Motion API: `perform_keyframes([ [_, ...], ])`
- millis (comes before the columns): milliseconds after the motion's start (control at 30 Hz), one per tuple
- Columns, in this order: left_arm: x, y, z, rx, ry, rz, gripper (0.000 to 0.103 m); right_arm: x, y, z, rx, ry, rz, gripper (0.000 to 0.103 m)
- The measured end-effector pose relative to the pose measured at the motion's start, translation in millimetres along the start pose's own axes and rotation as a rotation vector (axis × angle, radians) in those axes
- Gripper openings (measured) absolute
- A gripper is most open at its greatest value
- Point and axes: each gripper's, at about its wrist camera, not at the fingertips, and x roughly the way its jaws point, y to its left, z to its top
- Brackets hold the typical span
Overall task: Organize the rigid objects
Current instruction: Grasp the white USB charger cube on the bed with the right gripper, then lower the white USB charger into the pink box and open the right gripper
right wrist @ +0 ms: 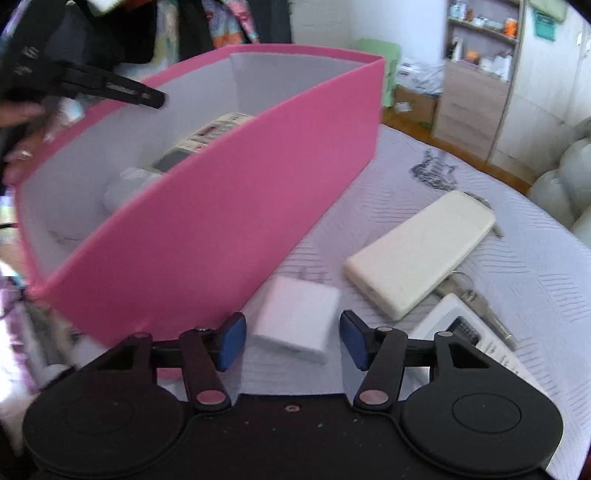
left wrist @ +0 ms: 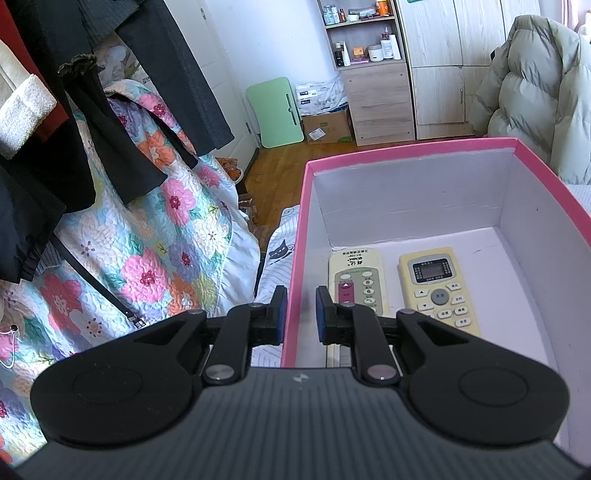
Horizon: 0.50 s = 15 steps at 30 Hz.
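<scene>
The left remote control (left wrist: 357, 280) in the pink box (left wrist: 295, 258) carries the brand "QUNDA" printed at its top end, reading upside down in the left wrist view; all other lettering is too small or blurred.

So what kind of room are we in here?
Most likely a bedroom: a floral quilt over bedding, a wooden wardrobe, and a shelf of toiletries beside it.

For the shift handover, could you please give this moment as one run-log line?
left tool: shut on pink box wall | right tool: open over white block | two remotes boxed
</scene>
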Motion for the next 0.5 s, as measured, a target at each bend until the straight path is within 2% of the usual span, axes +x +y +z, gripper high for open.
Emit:
perform_keyframes([
  [33, 0, -1, 0, 0.001, -0.001, 0.000, 0.015, 0, -1, 0, 0.000, -0.006, -0.011, 0.062],
  [100, 1, -3, -1, 0.006, -0.003, 0.001, 0.015, -2, -4, 0, 0.025, -0.016, -0.014, 0.053],
  [267, 2, -5, -3, 0.003, -0.004, -0.001, 0.015, -24, -10, 1, 0.071, -0.061, -0.027, 0.050],
  [500, 2, -6, -5, 0.003, -0.008, -0.001, 0.015, -81, -8, 15, 0.050, -0.186, -0.062, 0.046],
])
